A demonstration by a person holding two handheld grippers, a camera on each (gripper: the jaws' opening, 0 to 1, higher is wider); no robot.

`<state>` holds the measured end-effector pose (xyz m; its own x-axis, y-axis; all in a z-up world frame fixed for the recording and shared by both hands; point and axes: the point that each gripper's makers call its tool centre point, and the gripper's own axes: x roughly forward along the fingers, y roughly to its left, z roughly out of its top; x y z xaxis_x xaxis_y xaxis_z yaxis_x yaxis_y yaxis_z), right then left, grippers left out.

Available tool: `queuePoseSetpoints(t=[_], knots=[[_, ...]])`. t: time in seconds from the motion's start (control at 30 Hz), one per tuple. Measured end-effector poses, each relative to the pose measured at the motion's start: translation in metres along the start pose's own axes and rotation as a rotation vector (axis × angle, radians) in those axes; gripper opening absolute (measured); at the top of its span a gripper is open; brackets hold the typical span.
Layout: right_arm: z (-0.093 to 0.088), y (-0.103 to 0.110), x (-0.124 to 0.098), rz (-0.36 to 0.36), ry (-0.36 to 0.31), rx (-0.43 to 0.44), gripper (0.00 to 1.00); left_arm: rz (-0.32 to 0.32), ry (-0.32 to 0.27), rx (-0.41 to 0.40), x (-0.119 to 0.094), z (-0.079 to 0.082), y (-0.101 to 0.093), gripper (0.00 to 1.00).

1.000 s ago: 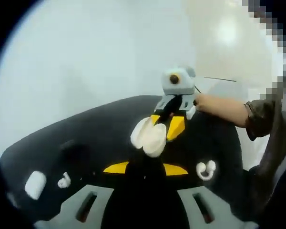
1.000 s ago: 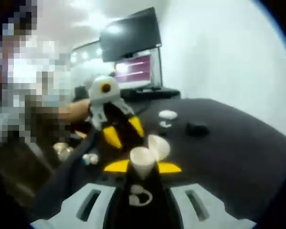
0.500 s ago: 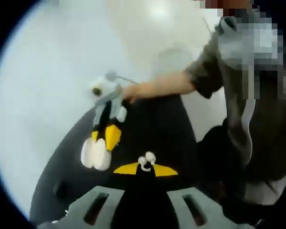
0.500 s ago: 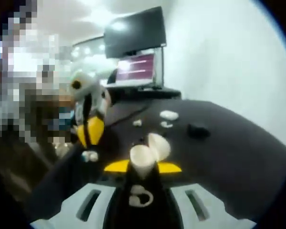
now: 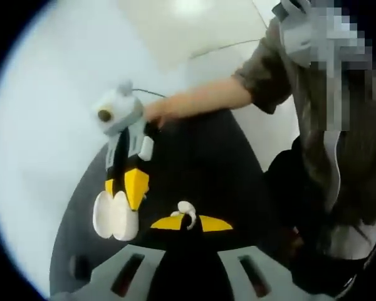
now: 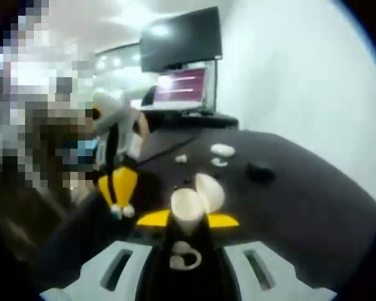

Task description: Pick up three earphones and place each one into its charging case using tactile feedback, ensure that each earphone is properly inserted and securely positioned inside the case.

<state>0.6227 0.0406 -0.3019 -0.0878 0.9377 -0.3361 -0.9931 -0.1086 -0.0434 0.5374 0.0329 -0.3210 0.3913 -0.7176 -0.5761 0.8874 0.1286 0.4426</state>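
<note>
Left gripper view: the left gripper [image 5: 187,221] has its yellow-tipped jaws closed on a white earphone [image 5: 185,210], which sits pinched at the tips with its rounded end above them. Just beyond, to the left, the right gripper [image 5: 121,207] enters the view, tips pointing down, clamped on an open white case [image 5: 114,216]; the case hangs below its yellow tips. A bare forearm [image 5: 197,103] with a dark sleeve runs from that gripper to the upper right. Below both grippers lies a black table [image 5: 200,166], set against a pale floor.

Right gripper view: the right gripper [image 6: 188,218] grips the open case [image 6: 196,199] between its jaws; the lid stands behind and to the right of the body, cavity facing the camera. A second white earphone [image 6: 182,257] rests lower down, on the dark body between the jaws. To the left, the left gripper [image 6: 118,199] hangs tips down, well apart from the case, with the small white earphone [image 6: 121,211] at its tips.

Farther back on the table [image 6: 301,200] lie a closed white case [image 6: 222,150], a small white piece [image 6: 219,163] just in front of it, another white piece [image 6: 181,159] to its left, and a dark object [image 6: 260,170] to its right. A monitor [image 6: 182,39] and a lit screen [image 6: 182,84] stand behind the table edge.
</note>
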Motion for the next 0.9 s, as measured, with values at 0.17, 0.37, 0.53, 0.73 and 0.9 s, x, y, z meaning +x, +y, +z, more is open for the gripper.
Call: queuePoseSetpoints(t=[0.17, 0.37, 0.53, 0.73, 0.9], knots=[[0.000, -0.001, 0.000, 0.002, -0.003, 0.007, 0.21, 0.035, 0.021, -0.113, -0.016, 0.006, 0.007, 0.03], [0.000, 0.000, 0.001, 0.001, -0.003, 0.006, 0.21, 0.181, 0.138, -0.141, -0.048, -0.009, 0.036, 0.03], [0.000, 0.000, 0.001, 0.000, -0.002, 0.001, 0.21, 0.230, 0.192, -0.247, -0.046, -0.029, 0.030, 0.03], [0.000, 0.000, 0.001, 0.000, -0.005, 0.005, 0.21, 0.217, 0.139, -0.275, -0.037, -0.020, 0.024, 0.04], [0.000, -0.001, 0.001, -0.001, -0.004, 0.003, 0.21, 0.220, 0.170, -0.191, -0.038, -0.020, 0.027, 0.08]])
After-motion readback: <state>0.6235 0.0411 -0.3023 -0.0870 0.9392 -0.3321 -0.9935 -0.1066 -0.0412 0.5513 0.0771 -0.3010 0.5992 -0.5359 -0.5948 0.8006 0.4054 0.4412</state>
